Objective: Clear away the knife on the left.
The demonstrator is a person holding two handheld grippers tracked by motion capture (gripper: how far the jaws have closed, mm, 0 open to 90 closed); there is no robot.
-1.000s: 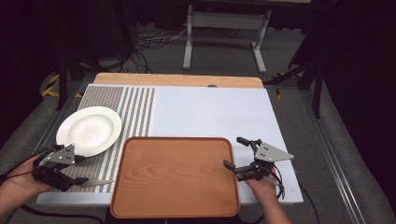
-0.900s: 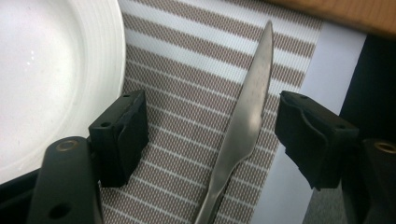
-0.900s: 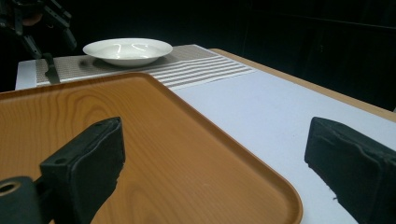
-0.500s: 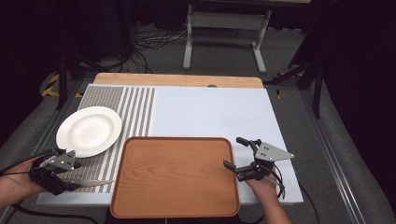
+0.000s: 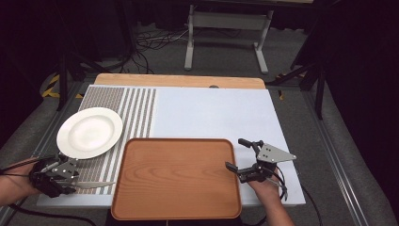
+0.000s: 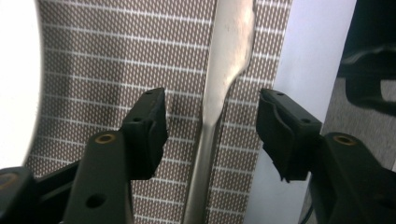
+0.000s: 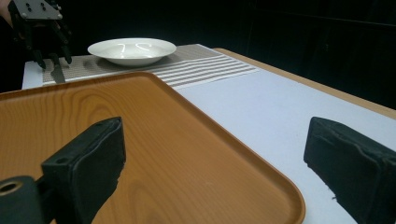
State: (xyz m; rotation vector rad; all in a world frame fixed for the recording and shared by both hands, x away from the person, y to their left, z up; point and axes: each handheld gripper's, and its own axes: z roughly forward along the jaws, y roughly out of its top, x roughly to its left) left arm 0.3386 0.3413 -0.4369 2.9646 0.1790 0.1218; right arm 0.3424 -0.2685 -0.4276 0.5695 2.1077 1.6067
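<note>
Left tool point(image 6: 212, 116) closing jaws around knife point(image 6: 219, 93), pads not yet touching; right tool point(image 7: 224, 158) idling released over tray point(image 7: 140, 140); lift pending.

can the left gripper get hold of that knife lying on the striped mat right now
Probably yes. The left gripper already straddles the knife, whose handle runs between its pads on the striped mat, untouched. The jaws have just been closing, and nothing blocks them.
</note>
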